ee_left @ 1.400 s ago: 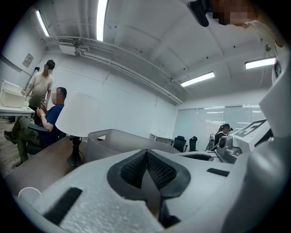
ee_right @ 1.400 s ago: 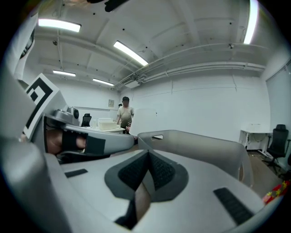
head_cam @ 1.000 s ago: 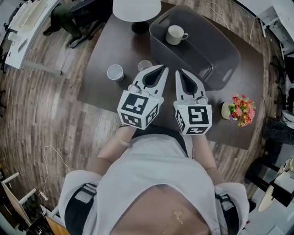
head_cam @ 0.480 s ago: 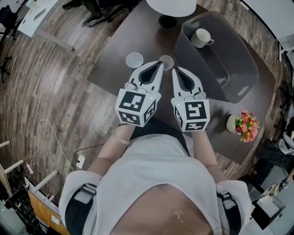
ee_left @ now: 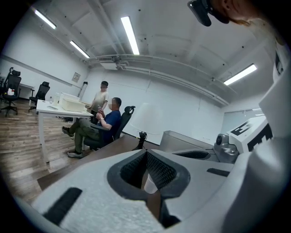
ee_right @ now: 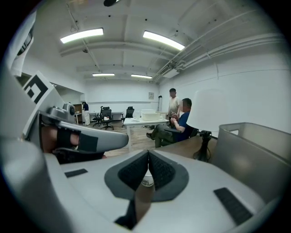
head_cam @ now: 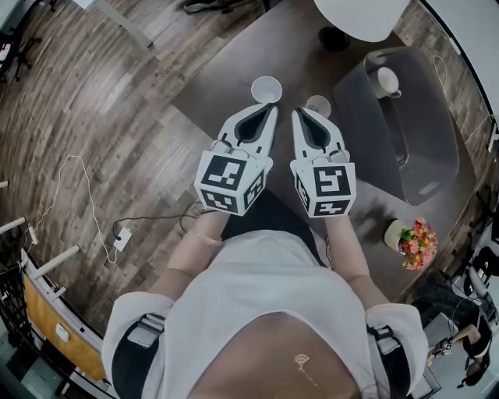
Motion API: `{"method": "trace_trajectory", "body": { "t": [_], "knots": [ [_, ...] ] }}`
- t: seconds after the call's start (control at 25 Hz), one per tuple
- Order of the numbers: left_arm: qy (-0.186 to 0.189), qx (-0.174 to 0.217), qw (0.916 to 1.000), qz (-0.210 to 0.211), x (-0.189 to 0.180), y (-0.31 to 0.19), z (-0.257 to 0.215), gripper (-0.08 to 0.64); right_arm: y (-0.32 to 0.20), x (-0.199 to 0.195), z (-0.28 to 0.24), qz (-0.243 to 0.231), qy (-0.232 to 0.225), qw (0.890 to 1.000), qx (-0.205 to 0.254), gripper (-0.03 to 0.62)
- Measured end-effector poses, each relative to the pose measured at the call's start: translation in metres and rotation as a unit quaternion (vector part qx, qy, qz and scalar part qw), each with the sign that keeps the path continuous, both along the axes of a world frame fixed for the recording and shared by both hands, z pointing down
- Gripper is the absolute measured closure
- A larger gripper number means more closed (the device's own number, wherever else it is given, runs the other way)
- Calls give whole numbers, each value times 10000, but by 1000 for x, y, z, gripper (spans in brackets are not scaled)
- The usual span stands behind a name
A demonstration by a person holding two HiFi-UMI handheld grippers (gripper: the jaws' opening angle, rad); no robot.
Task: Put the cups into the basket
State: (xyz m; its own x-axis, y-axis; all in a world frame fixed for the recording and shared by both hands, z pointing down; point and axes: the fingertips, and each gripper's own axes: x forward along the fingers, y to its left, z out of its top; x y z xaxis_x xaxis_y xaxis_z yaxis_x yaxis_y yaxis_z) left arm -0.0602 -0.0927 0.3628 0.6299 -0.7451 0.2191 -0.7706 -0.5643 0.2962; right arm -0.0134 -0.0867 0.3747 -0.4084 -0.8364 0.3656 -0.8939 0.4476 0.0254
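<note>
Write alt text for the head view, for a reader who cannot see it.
Seen from above, a person holds the left gripper and right gripper side by side over a dark table, both shut and empty, tips just short of a white cup and a second cup. At right, a grey basket holds a white mug.

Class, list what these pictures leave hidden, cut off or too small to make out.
- Left gripper view: only a sliver of a paper cup shows; the jaws of the shut left tool hide the rest.
- Right gripper view: likewise a cup behind the shut right tool.
- Head view: the lamp is cut off by the top edge.
- Head view: the mug in the basket is too small to see inside.
</note>
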Motion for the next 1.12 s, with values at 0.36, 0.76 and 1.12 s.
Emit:
{"method": "trace_trajectory", "body": {
  "t": [0.36, 0.76, 1.12],
  "knots": [
    [7, -174, 9986, -499, -39, 2, 14, 549, -7, -35, 15, -447, 13, 9988, -177, 580],
    [56, -414, 9959, -802, -63, -2, 33, 549, -20, -63, 28, -691, 89, 9970, -329, 580],
    [77, -477, 9949, -886, -66, -13, 38, 549, -24, -69, 40, -1038, 157, 9926, -607, 525]
  ]
}}
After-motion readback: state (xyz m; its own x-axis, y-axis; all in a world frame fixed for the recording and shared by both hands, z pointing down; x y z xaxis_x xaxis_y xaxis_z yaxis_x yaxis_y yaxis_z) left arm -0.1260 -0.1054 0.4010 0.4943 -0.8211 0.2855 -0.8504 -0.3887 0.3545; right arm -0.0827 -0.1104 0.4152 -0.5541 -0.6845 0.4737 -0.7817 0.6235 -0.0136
